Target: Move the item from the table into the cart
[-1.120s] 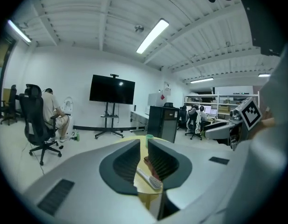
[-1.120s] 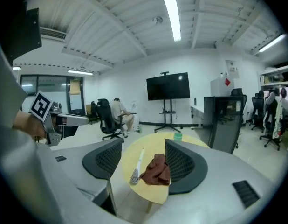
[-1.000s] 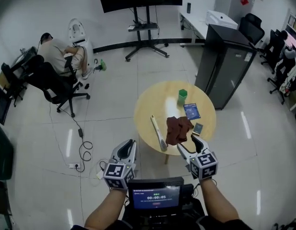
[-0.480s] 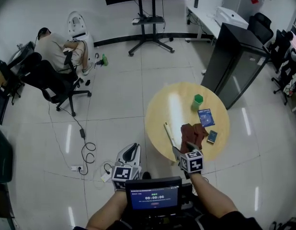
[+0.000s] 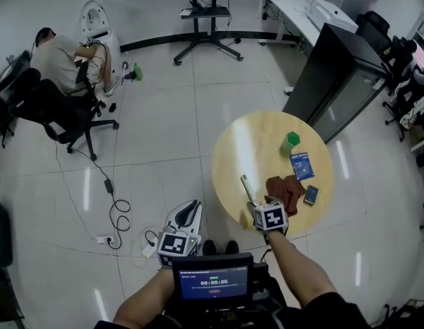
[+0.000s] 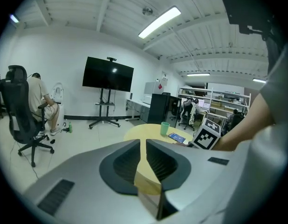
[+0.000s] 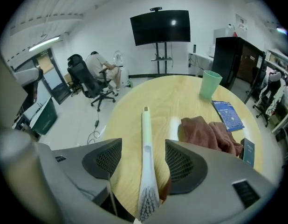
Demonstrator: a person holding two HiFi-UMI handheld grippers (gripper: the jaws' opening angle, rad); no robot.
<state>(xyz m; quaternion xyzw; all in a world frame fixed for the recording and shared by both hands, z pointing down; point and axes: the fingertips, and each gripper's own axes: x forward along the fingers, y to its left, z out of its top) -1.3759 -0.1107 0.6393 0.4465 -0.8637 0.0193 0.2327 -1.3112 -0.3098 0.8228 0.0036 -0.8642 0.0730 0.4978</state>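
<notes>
**Brush lined up between open jaws**

The right gripper (image 7: 143, 149) sits low over the table's (image 5: 248, 139) near edge with its jaws apart. They straddle the brush (image 7: 146, 139), which lies flat along them, likely set for a pinch. The left gripper (image 6: 142, 146), jaws together and empty, waits off the table.

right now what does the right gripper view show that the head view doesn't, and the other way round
Only the right gripper view: the right hand-held gripper with jaws apart on either side of the brush, bristles nearest. Only the head view: the left hand-held gripper and the small screen at the person's chest. Both: the brush, round table, green cup, blue booklet, brown cloth, seated person.
</notes>
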